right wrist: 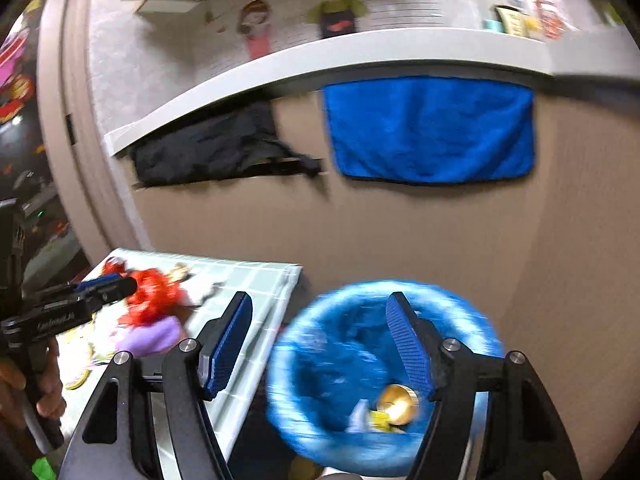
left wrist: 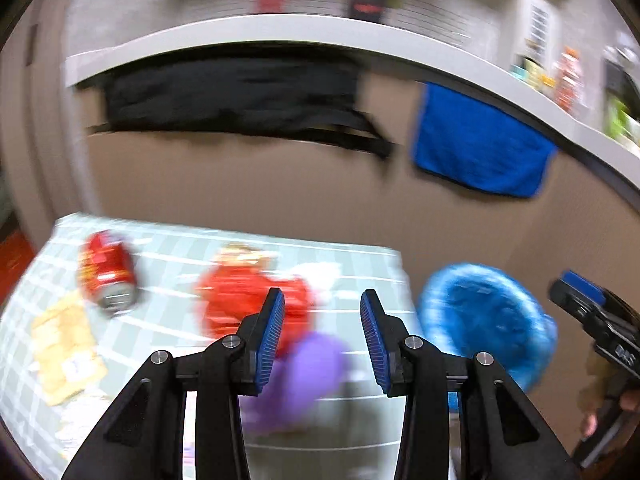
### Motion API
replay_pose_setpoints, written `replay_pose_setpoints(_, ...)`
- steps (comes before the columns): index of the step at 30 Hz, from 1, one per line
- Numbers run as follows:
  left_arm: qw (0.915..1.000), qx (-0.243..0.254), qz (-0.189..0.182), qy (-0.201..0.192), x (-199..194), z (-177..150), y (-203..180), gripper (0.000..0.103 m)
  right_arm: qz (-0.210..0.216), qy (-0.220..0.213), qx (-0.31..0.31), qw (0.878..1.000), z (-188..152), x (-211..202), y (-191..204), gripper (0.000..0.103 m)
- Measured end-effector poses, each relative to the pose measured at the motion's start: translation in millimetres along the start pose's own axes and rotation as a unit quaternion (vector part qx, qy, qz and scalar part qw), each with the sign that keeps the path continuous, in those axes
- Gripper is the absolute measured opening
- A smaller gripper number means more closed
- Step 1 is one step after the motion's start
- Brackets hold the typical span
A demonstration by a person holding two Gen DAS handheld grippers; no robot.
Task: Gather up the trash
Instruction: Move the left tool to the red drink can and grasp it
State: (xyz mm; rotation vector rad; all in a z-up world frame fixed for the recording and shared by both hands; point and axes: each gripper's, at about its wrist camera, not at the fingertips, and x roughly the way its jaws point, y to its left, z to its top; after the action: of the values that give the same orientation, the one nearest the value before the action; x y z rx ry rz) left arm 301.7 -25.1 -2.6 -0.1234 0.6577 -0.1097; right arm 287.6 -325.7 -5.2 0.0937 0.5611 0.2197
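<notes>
My left gripper (left wrist: 322,334) is open and empty above a checked table (left wrist: 168,256), over a purple wad (left wrist: 304,376) and a red crumpled wrapper (left wrist: 244,296). A red can (left wrist: 106,270) lies on its side to the left, with a yellow wrapper (left wrist: 64,350) near it. My right gripper (right wrist: 320,340) is open and empty above a blue bin (right wrist: 340,364) that stands beside the table and holds a gold lid (right wrist: 398,404) and scraps. The bin (left wrist: 484,320) also shows in the left wrist view. The left gripper (right wrist: 108,286) shows at the left of the right wrist view.
A brown panel wall (left wrist: 280,188) rises behind the table under a white counter edge (left wrist: 280,28). A blue towel (right wrist: 430,128) and a black cloth (right wrist: 208,148) hang from it. The right gripper (left wrist: 592,312) shows at the right edge of the left wrist view.
</notes>
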Motion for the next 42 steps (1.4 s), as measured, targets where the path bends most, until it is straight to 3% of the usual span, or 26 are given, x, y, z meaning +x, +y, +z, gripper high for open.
replay_pose_setpoints(8, 0.9891, -0.132, 0.066, -0.006, 6, 26, 162, 0.042, 0.048, 0.033, -0.047, 0.997, 2, 29, 87, 0.062)
replay_pose_setpoints(12, 0.9834, -0.167, 0.07, 0.015, 26, 26, 222, 0.046, 0.061, 0.054, -0.064, 0.995, 1, 50, 121, 0.062)
replay_pose_setpoints(18, 0.9641, -0.259, 0.047, 0.038, 65, 17, 289, 0.049, 0.074, 0.073, -0.087, 0.991, -1, 72, 160, 0.062)
replay_pose_setpoints(22, 0.9552, -0.286, 0.004, 0.077, 96, 10, 296, 0.052, 0.075, 0.084, -0.097, 0.989, -4, 83, 174, 0.062)
replay_pose_setpoints(24, 0.9536, -0.29, -0.008, 0.08, 108, 8, 291, 0.063, 0.074, 0.09, -0.1, 0.988, -6, 87, 177, 0.062)
replay_pose_setpoints(27, 0.9522, -0.292, -0.024, 0.087, 122, 9, 280, 0.064, 0.075, 0.1, -0.101, 0.987, -9, 91, 178, 0.062)
replay_pose_setpoints(30, 0.9487, -0.288, -0.04, 0.125, 140, 14, 265, 0.063, 0.074, 0.105, -0.103, 0.986, -12, 93, 177, 0.062)
replay_pose_setpoints(32, 0.9571, -0.258, -0.012, 0.131, 142, 19, 252, 0.061, 0.072, 0.107, -0.103, 0.986, -14, 93, 175, 0.062)
replay_pose_setpoints(37, 0.9531, -0.258, -0.04, 0.154, 137, 17, 239, 0.059, 0.07, 0.109, -0.093, 0.987, -17, 90, 167, 0.062)
replay_pose_setpoints(42, 0.9717, -0.204, -0.016, 0.118, 88, 11, 224, 0.056, 0.075, 0.1, -0.094, 0.988, -14, 84, 169, 0.062)
